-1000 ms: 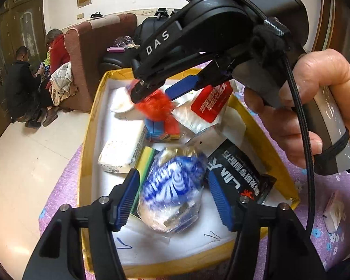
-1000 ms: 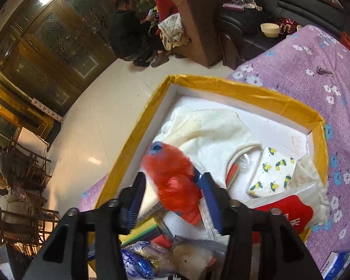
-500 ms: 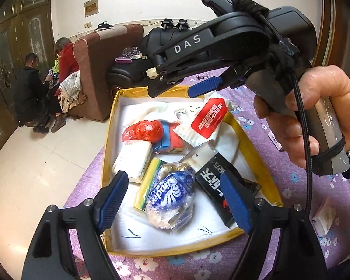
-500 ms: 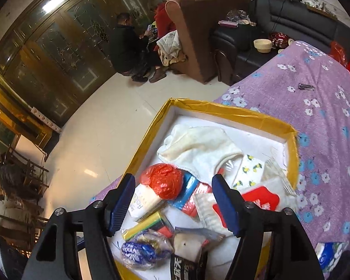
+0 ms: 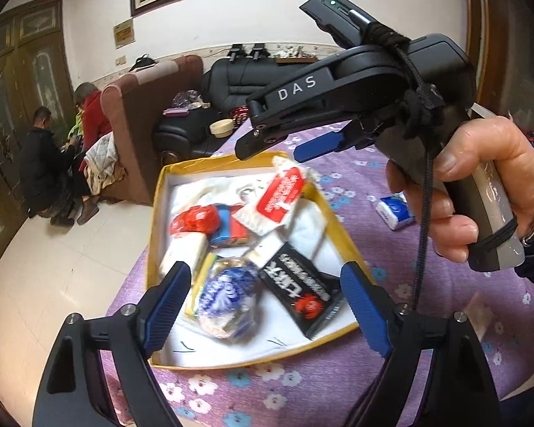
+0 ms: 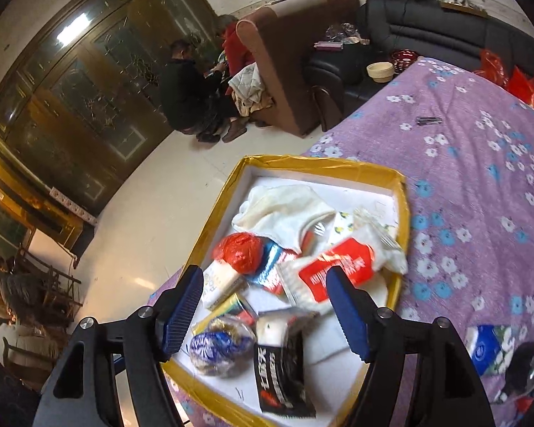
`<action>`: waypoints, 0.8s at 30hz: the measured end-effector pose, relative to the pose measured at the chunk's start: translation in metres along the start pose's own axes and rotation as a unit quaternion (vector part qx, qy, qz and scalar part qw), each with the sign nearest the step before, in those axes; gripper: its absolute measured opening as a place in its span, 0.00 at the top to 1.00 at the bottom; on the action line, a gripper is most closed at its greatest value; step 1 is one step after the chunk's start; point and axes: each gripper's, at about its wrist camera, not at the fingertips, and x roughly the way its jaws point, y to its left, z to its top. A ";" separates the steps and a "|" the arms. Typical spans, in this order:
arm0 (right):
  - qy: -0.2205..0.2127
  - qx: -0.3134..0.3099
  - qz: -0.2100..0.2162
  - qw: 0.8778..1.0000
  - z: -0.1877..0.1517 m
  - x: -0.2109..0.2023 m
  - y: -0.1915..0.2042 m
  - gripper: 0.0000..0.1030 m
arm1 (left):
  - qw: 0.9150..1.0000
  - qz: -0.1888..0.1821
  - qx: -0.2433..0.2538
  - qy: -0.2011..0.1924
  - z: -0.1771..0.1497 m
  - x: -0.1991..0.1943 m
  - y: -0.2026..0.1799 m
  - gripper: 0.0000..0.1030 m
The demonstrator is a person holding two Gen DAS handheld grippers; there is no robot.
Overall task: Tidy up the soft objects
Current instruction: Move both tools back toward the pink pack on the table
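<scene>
Red bag [image 6: 239, 252] released into box [image 6: 324, 165] since a second ago. Right hand-held gripper [image 6: 263, 315] apart, empty, withdrawn. Left hand-held gripper [image 5: 267, 306] apart, empty. Tissue pack [image 5: 395, 211] remains outside on table [image 5: 373, 185].

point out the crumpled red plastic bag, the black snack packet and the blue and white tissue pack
crumpled red plastic bag [image 6: 239, 253], right wrist view, its rounded top
black snack packet [image 5: 300, 291], left wrist view, its printed face
blue and white tissue pack [image 5: 395, 212], left wrist view, its middle
</scene>
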 end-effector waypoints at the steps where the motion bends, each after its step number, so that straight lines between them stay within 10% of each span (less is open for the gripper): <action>1: -0.002 0.005 0.000 1.000 -0.004 -0.006 -0.003 0.26 | 1.000 -0.002 0.005 -0.001 0.001 -0.002 -0.004 0.17; 16: -0.082 0.181 -0.081 0.977 -0.129 -0.159 -0.117 0.25 | 0.984 -0.143 0.106 0.021 0.007 0.000 -0.101 0.17; 24: -0.098 0.304 -0.143 0.937 -0.235 -0.226 -0.166 0.25 | 0.935 -0.283 0.199 0.084 -0.020 0.025 -0.174 0.17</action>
